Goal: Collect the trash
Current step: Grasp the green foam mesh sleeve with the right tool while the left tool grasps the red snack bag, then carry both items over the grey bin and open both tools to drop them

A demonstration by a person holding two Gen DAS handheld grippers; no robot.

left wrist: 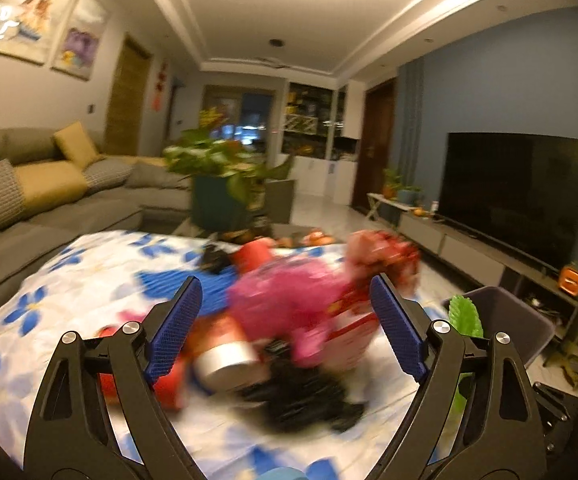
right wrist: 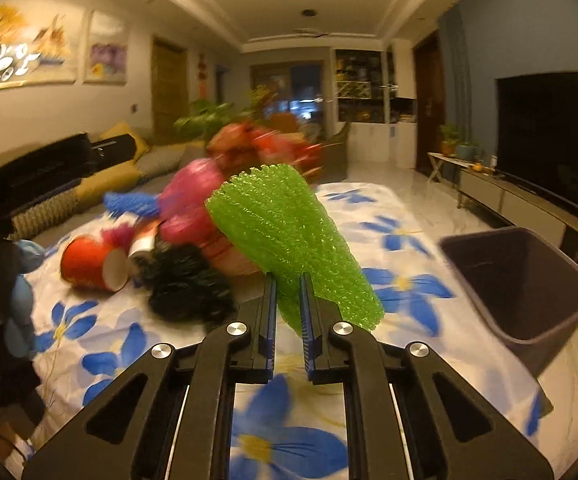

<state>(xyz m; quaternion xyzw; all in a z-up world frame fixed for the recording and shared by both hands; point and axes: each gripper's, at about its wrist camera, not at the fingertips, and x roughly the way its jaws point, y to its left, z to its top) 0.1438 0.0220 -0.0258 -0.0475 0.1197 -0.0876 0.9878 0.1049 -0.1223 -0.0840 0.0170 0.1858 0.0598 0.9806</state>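
Both low, facing the blurred, perhaps shared trash pile point(left wrist: 289, 320)

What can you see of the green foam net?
The green foam net is a bright green mesh sleeve of soft-looking foam, with a scalloped far edge. The right gripper is shut on its lower end, holding it tilted above the flowered cloth. The bin stands to its right, apart from it.

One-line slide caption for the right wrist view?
Right gripper holds green foam net over floral cloth, bin alongside.

Trash pile point(left wrist: 289, 320) motion-blurred, items w/in unclear.
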